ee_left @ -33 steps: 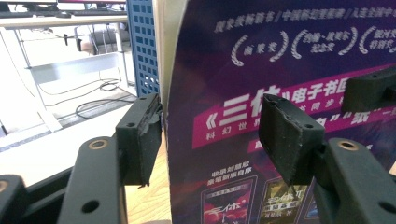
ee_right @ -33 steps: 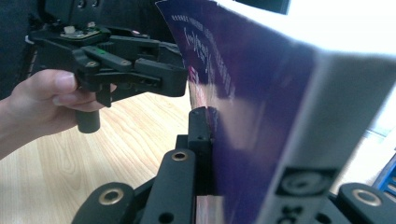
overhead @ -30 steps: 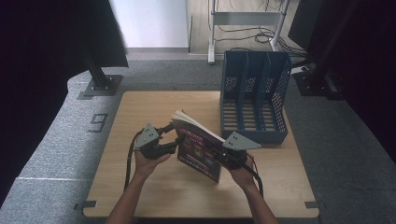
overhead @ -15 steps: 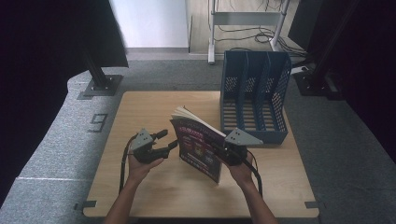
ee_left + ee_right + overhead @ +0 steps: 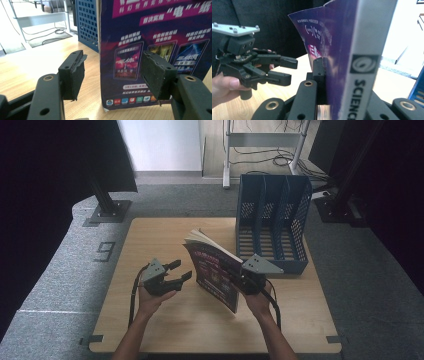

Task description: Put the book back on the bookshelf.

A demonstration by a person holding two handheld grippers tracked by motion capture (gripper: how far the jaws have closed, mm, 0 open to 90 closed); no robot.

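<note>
The right gripper (image 5: 239, 281) is clamped on the spine edge of a purple magazine (image 5: 216, 276), which stands upright on its lower edge near the middle of the wooden table (image 5: 150, 232). In the right gripper view a jaw presses flat against the cover beside the white spine strip lettered "SCIENCE" (image 5: 359, 82). The left gripper (image 5: 181, 271) has its jaws spread apart and empty, just left of the magazine and not touching it. Compared with one second ago, the left gripper has drawn back from the cover and now sits clear of it, while the magazine remains held upright by the right gripper alone. Behind the magazine, at the table's far right, stands a blue perforated file rack (image 5: 272, 220) with three upright slots; from the high view, all three look empty. The left gripper view shows the cover's printed panels and Chinese text (image 5: 155, 37) between its open pads (image 5: 76, 75); the high view shows only a dark cover with pale page edges on top.
</note>
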